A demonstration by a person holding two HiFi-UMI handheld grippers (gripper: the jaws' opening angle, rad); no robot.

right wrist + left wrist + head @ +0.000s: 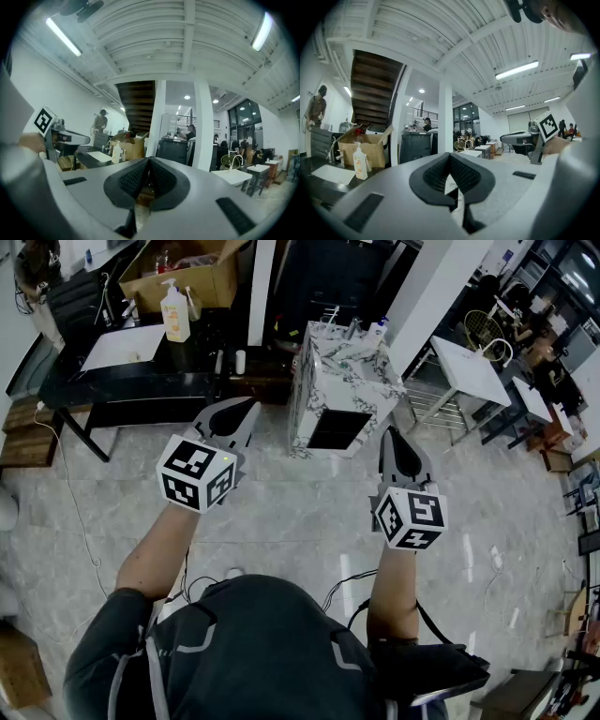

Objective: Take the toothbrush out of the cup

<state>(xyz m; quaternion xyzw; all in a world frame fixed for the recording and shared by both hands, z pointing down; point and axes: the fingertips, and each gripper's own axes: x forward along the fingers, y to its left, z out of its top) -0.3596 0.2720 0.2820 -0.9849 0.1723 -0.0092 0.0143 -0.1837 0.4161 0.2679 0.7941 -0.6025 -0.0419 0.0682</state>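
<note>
A marble-patterned stand point(342, 385) stands on the floor ahead of me, with small items point(337, 322) on its top. I cannot make out a cup or a toothbrush among them. My left gripper point(251, 407) is held level, left of the stand and short of it. Its jaws meet at the tips point(450, 154) with nothing between them. My right gripper point(387, 431) is level too, right of the stand's front corner. Those jaws are also shut and empty point(149, 159). Neither gripper touches the stand.
A black desk point(122, 381) at the far left carries a pump bottle point(174, 313) and a cardboard box point(183, 273). White tables point(469, 367) and chairs stand at the right. Cables point(80, 512) trail over the tiled floor. People are in the background of both gripper views.
</note>
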